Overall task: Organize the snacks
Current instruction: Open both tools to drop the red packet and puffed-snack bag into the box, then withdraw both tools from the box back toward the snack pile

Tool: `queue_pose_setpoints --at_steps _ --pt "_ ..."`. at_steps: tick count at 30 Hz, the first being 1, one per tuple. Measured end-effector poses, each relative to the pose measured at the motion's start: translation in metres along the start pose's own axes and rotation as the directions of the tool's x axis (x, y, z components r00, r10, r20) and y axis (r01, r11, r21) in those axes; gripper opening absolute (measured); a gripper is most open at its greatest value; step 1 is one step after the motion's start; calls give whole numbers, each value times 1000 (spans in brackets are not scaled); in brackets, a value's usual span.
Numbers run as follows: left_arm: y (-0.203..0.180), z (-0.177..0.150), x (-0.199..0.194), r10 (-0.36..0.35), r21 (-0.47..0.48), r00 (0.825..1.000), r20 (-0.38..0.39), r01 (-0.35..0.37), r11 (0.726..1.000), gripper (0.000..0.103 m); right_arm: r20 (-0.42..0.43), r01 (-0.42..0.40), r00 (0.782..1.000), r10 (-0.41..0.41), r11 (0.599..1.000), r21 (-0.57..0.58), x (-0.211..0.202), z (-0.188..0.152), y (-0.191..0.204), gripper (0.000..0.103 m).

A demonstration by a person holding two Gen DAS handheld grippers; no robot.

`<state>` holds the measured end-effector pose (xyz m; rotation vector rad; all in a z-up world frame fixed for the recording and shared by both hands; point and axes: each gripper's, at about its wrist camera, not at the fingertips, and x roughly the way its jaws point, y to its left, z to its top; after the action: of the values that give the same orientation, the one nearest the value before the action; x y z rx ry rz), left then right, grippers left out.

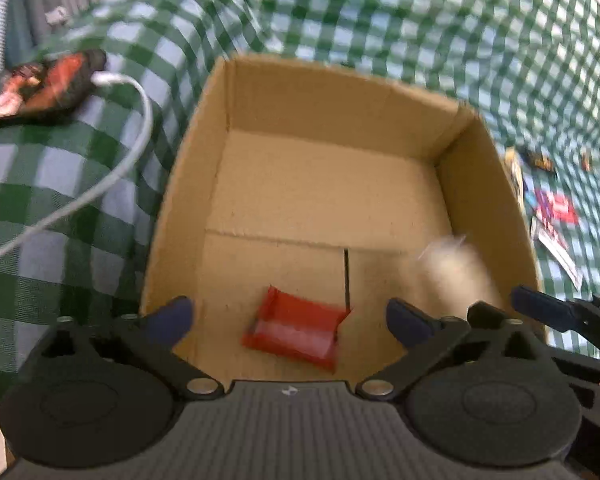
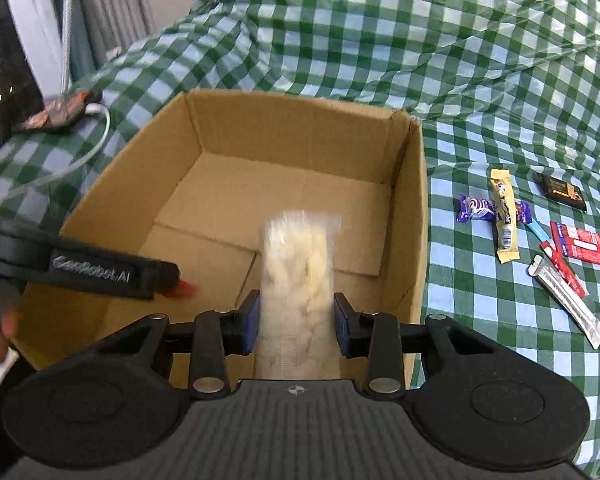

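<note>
An open cardboard box [image 1: 332,112] [image 2: 292,128] stands on a green checked cloth. My left gripper [image 1: 290,316] hangs over the box's near side, open wide, its jaws holding nothing. A blurred red snack packet [image 1: 296,332] is below it, low inside the box; whether it rests on the floor I cannot tell. In the right wrist view one left finger [image 2: 100,272] shows, with the red packet [image 2: 184,288] at its tip. My right gripper [image 2: 296,320] is over the box's near edge. A clear packet of pale snacks [image 2: 300,264] [image 1: 456,268] stands between its pads, blurred while the fingers are sharp, so the pads are not pinching it.
Several wrapped snacks lie on the cloth right of the box: a purple one [image 2: 476,208], a yellow bar [image 2: 504,216], a dark bar [image 2: 560,192], red ones [image 2: 580,244] and a silver one [image 2: 568,300]. A white cable [image 1: 132,152] and a dark red packet [image 1: 40,88] lie left of the box.
</note>
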<state>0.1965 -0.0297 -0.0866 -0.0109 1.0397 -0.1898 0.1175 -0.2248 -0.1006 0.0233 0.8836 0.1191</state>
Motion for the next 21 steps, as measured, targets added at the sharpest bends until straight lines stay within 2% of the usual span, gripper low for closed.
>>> queue_pose_setpoints --at_steps 1,2,3,7,10,14,21 --pt "0 -1 -5 12 1 1000 11 -12 1000 103 9 2 1000 -2 1000 12 -3 2 -1 55" --pt "0 -2 -8 23 6 1000 7 -23 1000 103 18 9 1000 -10 1000 23 -7 3 -2 70" --pt "1 -3 -12 28 10 1000 -4 -28 1000 103 27 17 999 -18 999 34 -11 4 -2 78" --pt "2 -24 -40 21 35 1000 7 -22 999 103 26 7 1000 -8 999 44 -34 -6 -2 81" --pt "-4 -46 -59 29 73 999 13 -30 997 103 0 -3 1000 3 1000 29 -53 -25 6 85" --pt "-8 -74 -84 32 78 999 27 -34 996 103 -26 -22 999 22 1000 15 -74 -54 23 88" --pt "-13 -102 -123 62 66 992 113 -69 995 103 51 -9 999 10 1000 -10 -116 -74 39 91"
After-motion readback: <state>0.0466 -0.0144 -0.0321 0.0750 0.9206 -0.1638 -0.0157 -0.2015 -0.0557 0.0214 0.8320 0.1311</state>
